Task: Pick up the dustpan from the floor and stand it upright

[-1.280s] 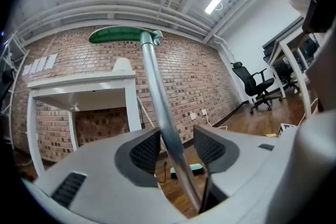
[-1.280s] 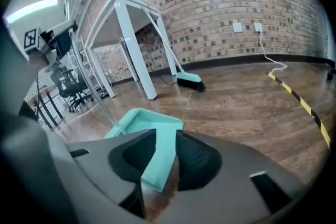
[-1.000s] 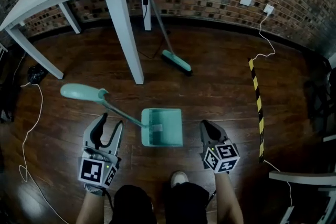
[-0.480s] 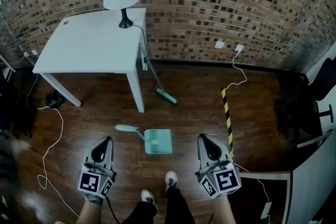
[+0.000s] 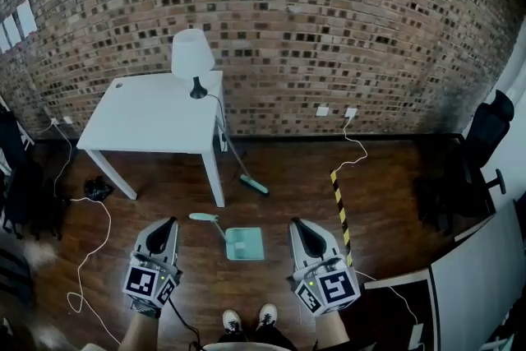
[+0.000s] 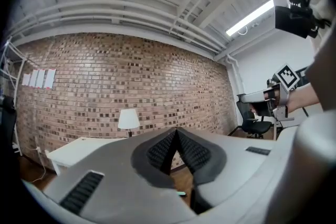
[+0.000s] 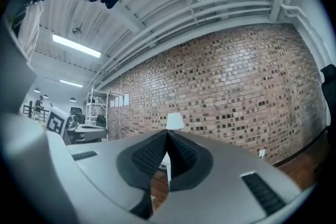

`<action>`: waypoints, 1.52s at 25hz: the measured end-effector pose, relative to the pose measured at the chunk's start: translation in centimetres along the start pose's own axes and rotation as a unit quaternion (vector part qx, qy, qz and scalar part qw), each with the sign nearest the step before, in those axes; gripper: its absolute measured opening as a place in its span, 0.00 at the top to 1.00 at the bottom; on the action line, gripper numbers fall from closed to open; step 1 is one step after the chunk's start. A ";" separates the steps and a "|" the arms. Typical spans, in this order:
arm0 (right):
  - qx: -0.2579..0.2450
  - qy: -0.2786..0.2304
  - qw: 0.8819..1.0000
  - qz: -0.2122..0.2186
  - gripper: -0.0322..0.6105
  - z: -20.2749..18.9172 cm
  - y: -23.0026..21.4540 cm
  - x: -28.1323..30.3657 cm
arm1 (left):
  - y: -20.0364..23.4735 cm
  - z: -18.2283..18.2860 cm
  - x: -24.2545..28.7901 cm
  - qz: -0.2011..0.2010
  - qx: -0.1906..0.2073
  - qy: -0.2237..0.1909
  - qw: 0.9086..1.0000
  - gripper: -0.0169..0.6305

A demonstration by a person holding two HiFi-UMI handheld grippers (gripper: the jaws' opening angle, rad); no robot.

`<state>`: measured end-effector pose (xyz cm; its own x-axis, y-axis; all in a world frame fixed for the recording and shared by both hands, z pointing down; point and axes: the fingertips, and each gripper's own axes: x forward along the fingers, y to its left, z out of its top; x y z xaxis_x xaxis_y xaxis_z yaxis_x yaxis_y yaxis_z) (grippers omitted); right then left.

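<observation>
Dustpan (image 5: pixel 244 243): one, teal, lying flat on the wooden floor (image 5: pixel 386 201) at lower centre of the head view, handle angled toward the upper left. Two hand-held grippers flanking it, neither touching it: left hand-held gripper (image 5: pixel 168 223) at lower left, right hand-held gripper (image 5: pixel 297 223) at lower right, each with jaws pressed together on nothing. One broom (image 5: pixel 254 185) leaning at the edge of the one white tabletop (image 5: pixel 148 123), upper left. One lamp (image 5: pixel 190 57) on top. One striped tape strip (image 5: pixel 340 205) right of centre.
</observation>
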<state>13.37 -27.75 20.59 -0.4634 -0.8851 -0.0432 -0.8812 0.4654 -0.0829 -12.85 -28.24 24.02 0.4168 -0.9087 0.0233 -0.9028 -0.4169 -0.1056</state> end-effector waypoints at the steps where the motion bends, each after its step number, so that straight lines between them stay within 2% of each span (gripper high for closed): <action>1: 0.002 -0.005 1.000 0.003 0.97 0.5 0.2 -0.5 | -0.4 0.4 -0.3 0.003 -0.003 -0.002 1.000 0.97; 8: -0.009 0.001 1.000 0.019 0.97 0.9 1.6 -2.8 | -2.9 0.9 -1.9 0.000 -0.011 0.007 1.000 0.97; 14: -0.017 0.018 1.000 0.015 0.97 0.1 2.3 -3.6 | -2.9 1.2 -3.6 0.001 -0.009 0.009 1.000 0.97; 22: -0.029 0.043 0.998 -0.020 0.97 -2.0 3.7 -5.9 | -2.4 -0.4 -6.1 -0.009 0.005 0.014 1.000 0.97; 25: -0.026 0.034 0.998 -0.043 0.97 -2.0 3.1 -6.8 | -2.3 -0.4 -6.1 -0.012 0.013 0.009 1.000 0.97; 32: -0.028 0.028 0.999 -0.037 0.97 -2.2 4.9 -13.1 | -7.5 -0.3 -11.6 -0.025 0.019 0.003 0.999 0.97; 38: -0.015 0.011 0.999 -0.031 0.97 -2.3 8.1 -24.9 | -14.6 -0.9 -21.4 -0.005 0.011 0.006 1.000 0.97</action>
<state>17.57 -1.95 23.31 -0.4100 -0.9119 -0.0161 -0.9103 0.4103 -0.0541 -8.73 -2.73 25.97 0.4243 -0.9048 0.0359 -0.8960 -0.4252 -0.1277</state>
